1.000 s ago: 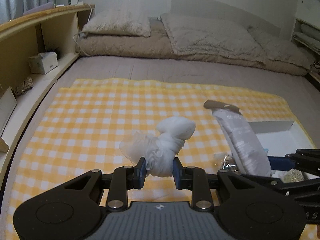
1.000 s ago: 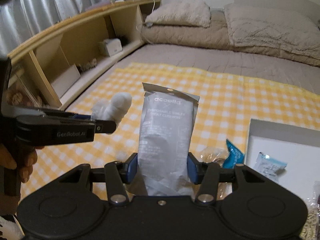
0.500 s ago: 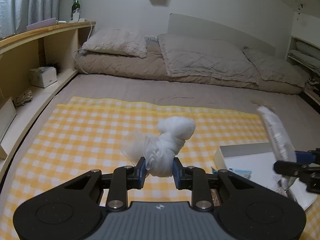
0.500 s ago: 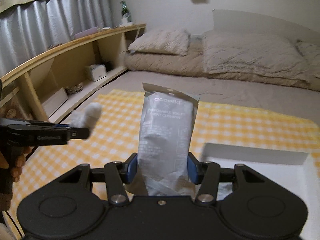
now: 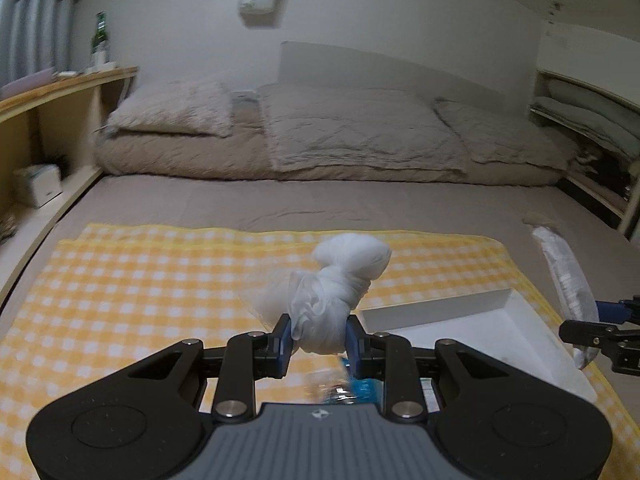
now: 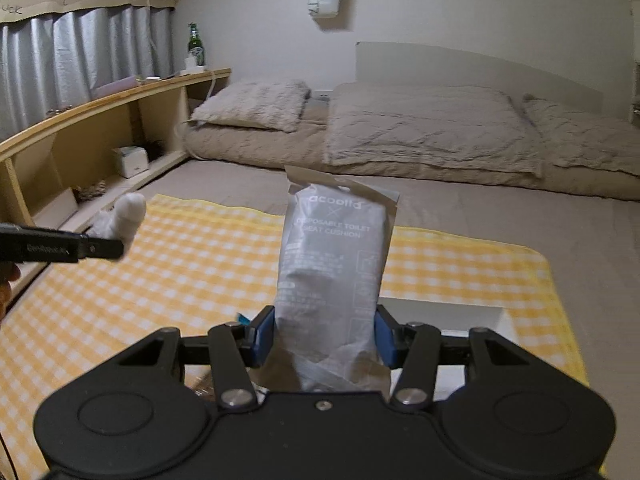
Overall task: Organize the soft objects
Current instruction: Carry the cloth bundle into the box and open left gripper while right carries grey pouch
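A knotted white cloth bundle [image 5: 340,280] is pinched between the blue pads of my left gripper [image 5: 318,336], held above the yellow checked blanket [image 5: 140,280]. My right gripper [image 6: 325,334] is shut on a grey plastic pouch of disposable toilet seat cushions [image 6: 334,256], which stands upright between its pads. In the left wrist view the pouch [image 5: 564,268] and the right gripper [image 5: 600,328] show at the right edge, over the white box [image 5: 460,320]. The right wrist view shows the left gripper [image 6: 96,246] with the bundle [image 6: 126,216] at the left.
A white shallow box [image 6: 480,316] lies on the blanket under my grippers, with a blue wrapper [image 5: 360,384] beside it. Beige pillows and quilts [image 5: 320,136] line the far end. A wooden shelf unit [image 6: 80,140] runs along the left; a hand [image 6: 6,284] holds the left gripper.
Both grippers rose and tilted up with their loads still held. The right gripper carried the pouch to the right, over the white box; more of the room's far wall shows.
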